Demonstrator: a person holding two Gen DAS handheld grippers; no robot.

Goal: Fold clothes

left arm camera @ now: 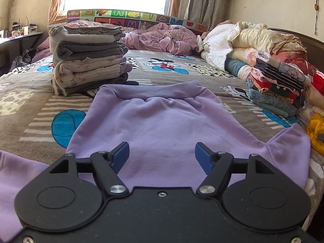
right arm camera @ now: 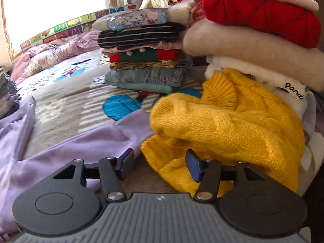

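Observation:
A lilac sweatshirt lies spread flat on the bed, its ribbed hem at the far end and a sleeve out to each side. My left gripper is open and empty, just above the sweatshirt's near part. In the right wrist view the right sleeve runs across the bed to a yellow knit sweater. My right gripper is open and empty, with the edge of the yellow sweater between its fingers and the lilac sleeve just to its left.
A stack of folded grey and cream clothes stands at the far left of the bed. Piles of folded clothes and sweaters line the right side. A crumpled pink quilt lies by the window.

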